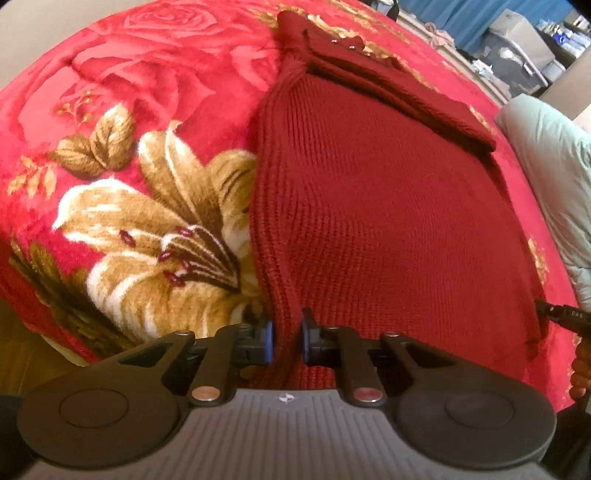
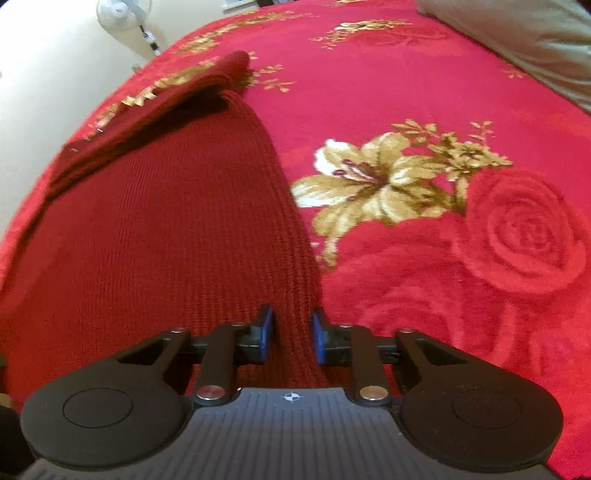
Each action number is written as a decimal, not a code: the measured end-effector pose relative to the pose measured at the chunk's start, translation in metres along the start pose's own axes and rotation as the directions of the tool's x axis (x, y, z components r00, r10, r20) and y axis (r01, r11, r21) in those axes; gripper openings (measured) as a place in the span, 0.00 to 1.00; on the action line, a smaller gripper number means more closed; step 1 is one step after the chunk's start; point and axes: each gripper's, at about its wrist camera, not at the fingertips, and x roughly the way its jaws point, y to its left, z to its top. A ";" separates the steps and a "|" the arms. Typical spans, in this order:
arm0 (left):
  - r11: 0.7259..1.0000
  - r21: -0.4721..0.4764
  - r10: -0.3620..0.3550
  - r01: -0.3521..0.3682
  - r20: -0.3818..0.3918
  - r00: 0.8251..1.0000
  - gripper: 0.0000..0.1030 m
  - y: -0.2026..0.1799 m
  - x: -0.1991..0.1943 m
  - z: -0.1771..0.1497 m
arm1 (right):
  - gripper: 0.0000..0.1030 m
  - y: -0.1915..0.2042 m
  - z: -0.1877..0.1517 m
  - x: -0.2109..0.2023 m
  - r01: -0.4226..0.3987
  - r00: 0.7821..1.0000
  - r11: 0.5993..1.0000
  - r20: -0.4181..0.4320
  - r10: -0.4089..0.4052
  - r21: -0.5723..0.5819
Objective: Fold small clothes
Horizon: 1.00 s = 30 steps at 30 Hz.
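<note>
A dark red knitted sweater (image 1: pixel 388 221) lies flat on a red flowered blanket (image 1: pixel 147 92), with a sleeve (image 1: pixel 388 85) folded across its far end. My left gripper (image 1: pixel 287 339) is shut on the sweater's near left corner, and the ribbed edge is pinched between the blue pads. In the right wrist view the same sweater (image 2: pixel 166 240) fills the left half. My right gripper (image 2: pixel 293 336) grips its near right corner, with the knit bunched tightly between both pads. The sleeve (image 2: pixel 147 99) lies at the far end.
The blanket (image 2: pixel 443 277) stretches bare to the right of the sweater. A pale pillow (image 1: pixel 554 166) lies at the right, and shows again at the top right (image 2: pixel 517 37). A hand (image 1: pixel 581 369) shows at the left wrist view's right edge. A white fan (image 2: pixel 122 14) stands beyond the bed.
</note>
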 end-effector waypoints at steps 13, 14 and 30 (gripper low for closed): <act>0.998 0.067 0.013 -0.012 -0.002 1.000 0.11 -0.012 -0.003 -0.001 | 0.16 0.012 -0.002 -0.010 0.003 1.000 0.998 0.007 -0.003 -0.058; 0.997 0.081 0.011 -0.012 0.008 1.000 0.10 -0.015 -0.008 0.000 | 0.15 0.014 0.001 -0.019 -0.015 0.999 0.998 0.035 0.018 -0.061; 0.947 0.292 -0.197 0.131 0.209 0.958 0.08 -0.048 -0.158 0.019 | 0.05 0.003 0.031 -0.156 -0.318 0.912 0.948 0.273 0.306 -0.003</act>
